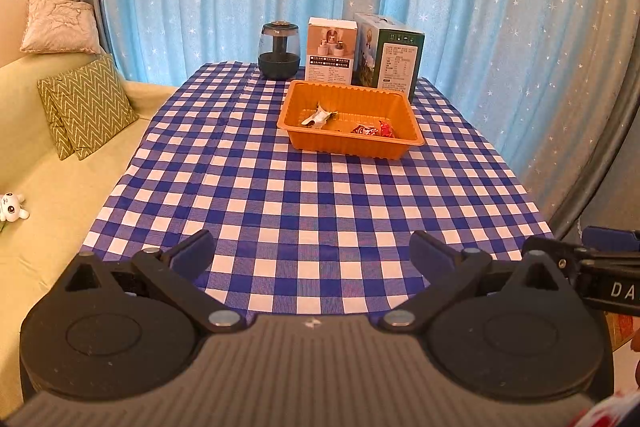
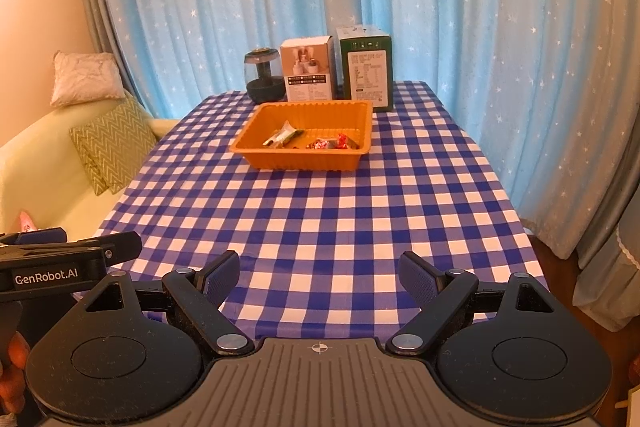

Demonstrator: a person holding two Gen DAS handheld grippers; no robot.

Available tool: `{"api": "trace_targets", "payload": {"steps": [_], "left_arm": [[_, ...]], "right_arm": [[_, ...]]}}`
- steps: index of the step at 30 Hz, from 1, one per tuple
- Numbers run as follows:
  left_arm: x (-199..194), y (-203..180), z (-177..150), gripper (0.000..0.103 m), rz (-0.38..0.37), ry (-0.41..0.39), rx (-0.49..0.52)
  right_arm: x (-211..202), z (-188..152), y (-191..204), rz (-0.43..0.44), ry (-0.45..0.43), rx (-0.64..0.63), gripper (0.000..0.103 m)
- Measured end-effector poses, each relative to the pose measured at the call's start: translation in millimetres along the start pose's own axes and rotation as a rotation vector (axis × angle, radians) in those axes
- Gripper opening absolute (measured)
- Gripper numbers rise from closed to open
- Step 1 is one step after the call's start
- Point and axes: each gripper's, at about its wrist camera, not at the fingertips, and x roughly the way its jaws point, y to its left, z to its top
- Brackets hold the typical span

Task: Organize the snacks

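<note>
One orange tray (image 1: 348, 143) sits on the checked table (image 1: 304, 195), holding three wrapped snacks: one pale (image 1: 318, 117), two red (image 1: 374, 131). Behind stand two cartons (image 1: 331, 50) and one dark jar (image 1: 279, 50). Three cushions (image 1: 86, 105) rest on one sofa (image 1: 52, 179).

Print on the two boxes (image 2: 308, 69) too small to read; red snack wrappers (image 1: 374, 131) half behind the orange tray's (image 1: 348, 143) near wall.

The near and middle blue-and-white checked tablecloth (image 2: 320, 211) lies bare, while farther back the orange ribbed plastic tray (image 2: 304, 157) stands before a dark glass jar (image 2: 265, 79), white carton (image 2: 308, 71) and green carton (image 2: 366, 69).
</note>
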Motion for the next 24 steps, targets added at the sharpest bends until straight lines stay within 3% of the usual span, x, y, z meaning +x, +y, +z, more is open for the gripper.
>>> {"api": "trace_targets", "payload": {"steps": [24], "left_arm": [[2.5,-2.5,-0.2,0.103,-0.021,-0.016,0.000]], "right_arm": [[1.6,0.3,0.2,-0.001,-0.003,0.013,0.086]]}}
